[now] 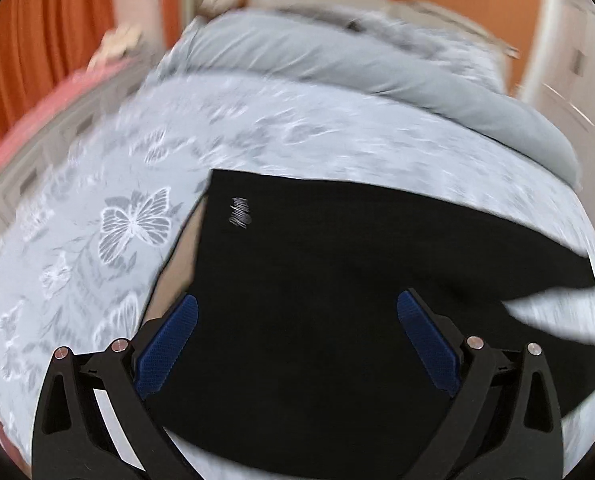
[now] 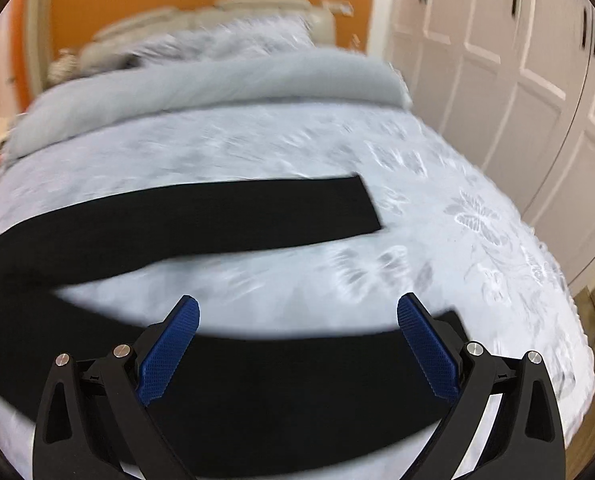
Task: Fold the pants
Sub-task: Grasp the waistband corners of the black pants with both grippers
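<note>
Here, the black pants point(image 1: 317, 280) lie flat and matte on the pale bedspread point(image 1: 97, 200) with its butterfly print, a small silver script logo near the waist. My left claw point(image 1: 297, 320) hovers just over the waist end, blue ribbed pads spread wide, gripping nothing. My right claw point(image 2: 297, 320), equally wide apart, hangs above the nearer of the 2 splayed legs point(image 2: 257, 380). A folded grey duvet point(image 2: 217, 80) lies beyond.

1 pair of black pants point(image 1: 317, 280), 2 claws point(image 1: 297, 340) point(image 2: 297, 344), 1 bed point(image 2: 257, 152), 1 grey blanket point(image 1: 337, 60)
</note>
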Action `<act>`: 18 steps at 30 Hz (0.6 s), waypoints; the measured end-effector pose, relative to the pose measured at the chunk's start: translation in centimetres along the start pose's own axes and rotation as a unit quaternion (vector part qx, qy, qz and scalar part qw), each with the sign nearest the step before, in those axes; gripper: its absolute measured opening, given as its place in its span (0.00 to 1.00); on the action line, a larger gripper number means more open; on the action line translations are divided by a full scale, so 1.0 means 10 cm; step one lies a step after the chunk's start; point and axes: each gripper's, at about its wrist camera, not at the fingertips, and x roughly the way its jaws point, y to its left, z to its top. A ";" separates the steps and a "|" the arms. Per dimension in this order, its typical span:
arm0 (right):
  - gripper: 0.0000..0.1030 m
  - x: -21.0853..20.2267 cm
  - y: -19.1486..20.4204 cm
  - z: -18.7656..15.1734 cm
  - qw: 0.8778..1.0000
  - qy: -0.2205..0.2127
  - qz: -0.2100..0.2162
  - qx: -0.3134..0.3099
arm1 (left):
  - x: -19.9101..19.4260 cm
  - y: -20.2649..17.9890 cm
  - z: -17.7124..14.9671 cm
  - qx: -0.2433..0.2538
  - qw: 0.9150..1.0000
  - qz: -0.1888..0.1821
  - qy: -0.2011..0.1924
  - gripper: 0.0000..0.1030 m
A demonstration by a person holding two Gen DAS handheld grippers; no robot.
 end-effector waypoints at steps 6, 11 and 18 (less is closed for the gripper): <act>0.95 1.10 -0.50 0.62 0.998 0.026 0.008 0.055 | 1.07 0.52 0.71 -0.080 0.996 0.018 0.036 0.95; 0.95 1.87 -0.56 1.00 0.997 0.061 -0.010 0.054 | 1.92 0.58 0.87 -0.093 0.989 0.032 0.108 0.95; 0.81 2.46 -0.57 1.08 0.994 0.088 -0.009 0.067 | 2.15 0.38 0.92 -0.055 0.993 0.067 0.078 0.85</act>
